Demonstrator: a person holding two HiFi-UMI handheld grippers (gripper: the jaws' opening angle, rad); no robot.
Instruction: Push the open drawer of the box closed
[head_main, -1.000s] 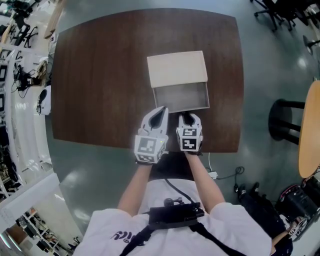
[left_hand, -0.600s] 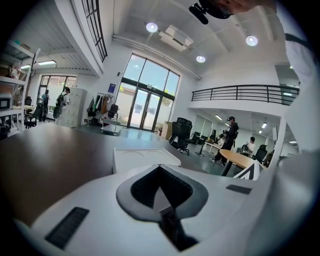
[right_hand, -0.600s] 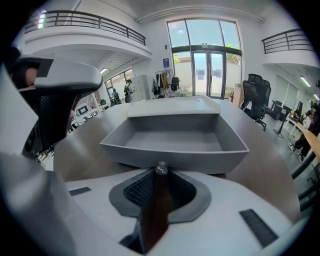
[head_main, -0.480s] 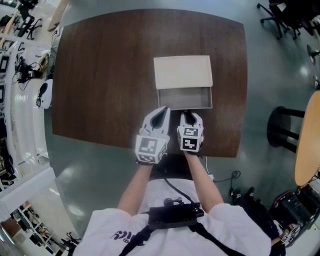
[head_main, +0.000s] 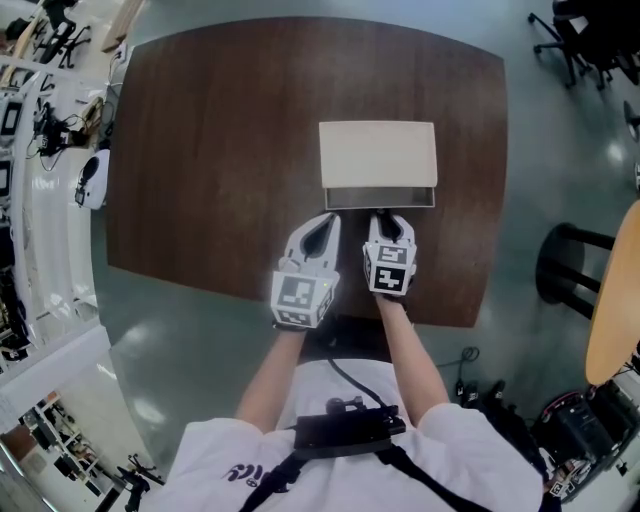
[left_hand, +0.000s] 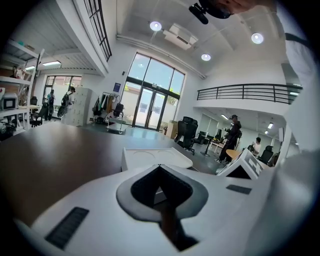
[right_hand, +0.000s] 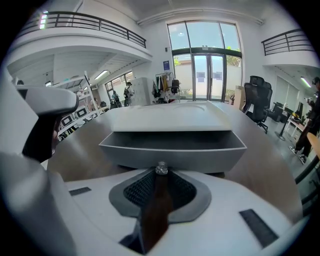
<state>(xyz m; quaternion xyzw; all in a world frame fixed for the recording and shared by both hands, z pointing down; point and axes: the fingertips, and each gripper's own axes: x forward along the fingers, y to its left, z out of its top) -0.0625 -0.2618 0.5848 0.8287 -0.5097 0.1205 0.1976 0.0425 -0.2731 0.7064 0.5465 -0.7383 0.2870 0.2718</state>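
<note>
A pale wooden box (head_main: 378, 150) sits on the dark brown table (head_main: 200, 150), with its grey drawer (head_main: 380, 198) sticking out only a narrow strip toward me. My right gripper (head_main: 388, 215) is shut, its tips against the drawer's front. In the right gripper view the drawer (right_hand: 172, 150) fills the middle and its small silver knob (right_hand: 161, 169) sits right at the tips of the right gripper (right_hand: 161, 173). My left gripper (head_main: 328, 217) is shut and empty, just left of the drawer's corner. From the left gripper (left_hand: 159, 167) the box (left_hand: 150, 159) shows close ahead.
The table's near edge (head_main: 300, 300) runs under both grippers. A black stool (head_main: 575, 265) and a round wooden tabletop (head_main: 615, 290) stand to the right. White benches with equipment (head_main: 50, 200) line the left side. Office chairs (head_main: 580, 40) stand at the far right.
The drawer has slid most of the way into the box. My right gripper has moved forward with it, and the left has crept forward beside it.
</note>
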